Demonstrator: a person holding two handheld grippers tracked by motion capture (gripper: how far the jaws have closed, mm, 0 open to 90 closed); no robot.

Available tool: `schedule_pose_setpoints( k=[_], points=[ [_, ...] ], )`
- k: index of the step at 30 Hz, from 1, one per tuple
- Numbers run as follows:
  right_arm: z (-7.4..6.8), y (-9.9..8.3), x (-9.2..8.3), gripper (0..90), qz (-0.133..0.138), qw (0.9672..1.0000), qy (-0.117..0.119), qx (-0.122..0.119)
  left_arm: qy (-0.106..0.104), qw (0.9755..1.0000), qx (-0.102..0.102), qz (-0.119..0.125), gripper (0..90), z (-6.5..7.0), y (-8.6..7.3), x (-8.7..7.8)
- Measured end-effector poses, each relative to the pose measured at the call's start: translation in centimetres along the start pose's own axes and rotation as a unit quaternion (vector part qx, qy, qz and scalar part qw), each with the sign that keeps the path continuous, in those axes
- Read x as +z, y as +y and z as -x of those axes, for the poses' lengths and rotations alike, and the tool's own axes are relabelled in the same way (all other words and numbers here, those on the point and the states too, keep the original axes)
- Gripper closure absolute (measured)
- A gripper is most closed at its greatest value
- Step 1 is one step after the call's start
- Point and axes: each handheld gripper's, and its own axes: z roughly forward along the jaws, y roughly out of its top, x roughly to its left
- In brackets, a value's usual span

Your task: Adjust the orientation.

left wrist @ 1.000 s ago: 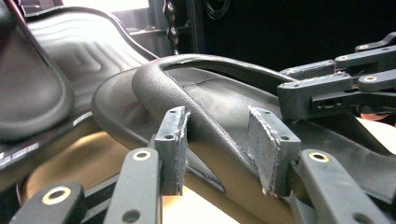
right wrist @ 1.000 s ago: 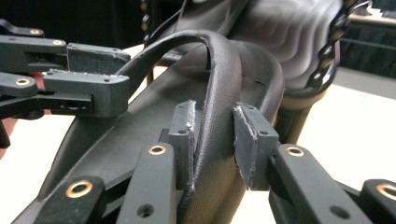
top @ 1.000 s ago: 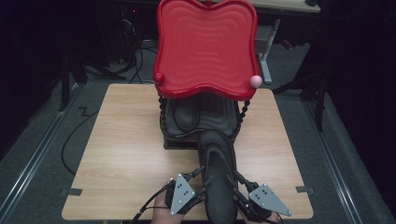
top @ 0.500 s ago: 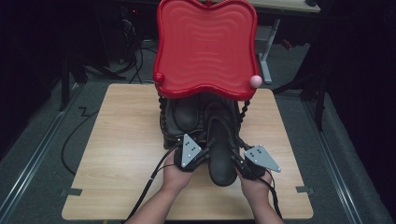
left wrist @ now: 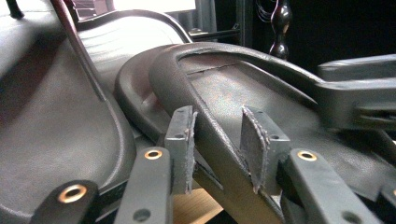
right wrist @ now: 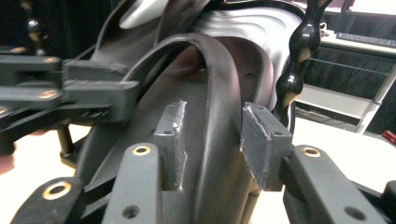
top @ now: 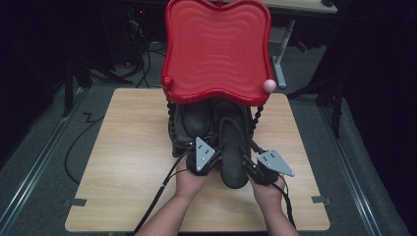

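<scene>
Overhanging red tray [top: 216,49] above boots [top: 232,152].

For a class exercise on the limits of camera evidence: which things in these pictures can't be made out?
- Toes of both dark boots: high view, hidden under the red tray.
- Left gripper pads on the boot's rim: left gripper view, contact unclear.
- Right gripper: same doubt, right gripper view.
- Forearms: cut off by the bottom edge.

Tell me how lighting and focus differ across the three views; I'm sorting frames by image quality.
High view: the table and red tray are evenly lit, the room around them nearly black. Left gripper view: dim, with the dark boot reasonably sharp and a blown-out bright patch along the top edge. Right gripper view: nearest parts soft, glare on the black beaded post, overexposed tabletop.
</scene>
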Motion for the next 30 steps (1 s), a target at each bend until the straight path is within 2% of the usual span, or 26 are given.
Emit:
schedule_pose_setpoints(
  k=[1, 2, 4, 5, 6, 8, 10, 12, 15, 17, 23, 24, 30],
  points=[
    [-0.2, -0.3, -1.2, 60.5, 0.007, 1.0000, 0.005, 0.003, 0.000, 1.0000, -0.002, 0.000, 64.9, 0.0, 0.0, 0.0],
    [-0.2, -0.3, -1.2, 60.5, 0.007, 1.0000, 0.005, 0.003, 0.000, 1.0000, -0.002, -0.001, 64.9, 0.0, 0.0, 0.0],
    [-0.4, -0.9, -2.7, 64.6, 0.011, 0.9998, 0.012, 0.012, 0.001, 1.0000, 0.002, -0.001, 64.9, 0.1, 0.0, 0.0],
    [-0.6, -1.2, -3.6, 68.3, 0.011, 0.9997, 0.012, 0.016, 0.001, 1.0000, 0.002, -0.002, 64.9, 0.1, 0.0, -0.1],
    [-0.8, -1.6, -4.3, 77.4, 0.009, 0.9998, 0.009, 0.016, 0.002, 1.0000, 0.002, -0.002, 64.9, 0.1, 0.0, -0.1],
    [-1.1, -2.4, -5.6, 89.2, 0.002, 0.9999, 0.001, 0.017, 0.002, 1.0000, 0.001, -0.003, 64.9, 0.1, 0.0, -0.1],
    [-1.5, -3.0, -6.7, 89.8, -0.004, 0.9999, -0.006, 0.012, 0.003, 1.0000, 0.001, -0.004, 64.9, 0.1, 0.1, -0.1],
    [-2.1, -3.9, -7.8, 89.8, -0.008, 0.9999, -0.004, 0.011, 0.004, 1.0000, 0.003, -0.005, 64.9, 0.2, 0.1, -0.2],
    [-3.7, -5.4, -8.8, 89.8, -0.027, 0.9993, 0.016, -0.018, 0.004, 1.0000, 0.005, -0.004, 65.0, 0.2, 0.0, -0.2],
    [-4.6, -5.8, -9.0, 89.8, -0.039, 0.9982, 0.032, -0.032, 0.004, 1.0000, 0.001, -0.004, 65.0, 0.2, 0.0, -0.2],
    [-5.9, -7.0, -8.2, 89.8, -0.065, 0.9950, 0.050, -0.057, 0.002, 1.0000, 0.002, -0.006, 65.1, 0.0, 0.1, -0.1],
    [-5.9, -7.3, -7.9, 89.8, -0.072, 0.9945, 0.046, -0.060, 0.002, 1.0000, 0.002, -0.006, 65.1, 0.0, 0.1, -0.1],
    [-5.7, -7.4, -6.7, 89.8, -0.073, 0.9949, 0.041, -0.055, 0.000, 1.0000, -0.006, -0.002, 63.7, -0.2, 0.1, 0.0]
  ],
)
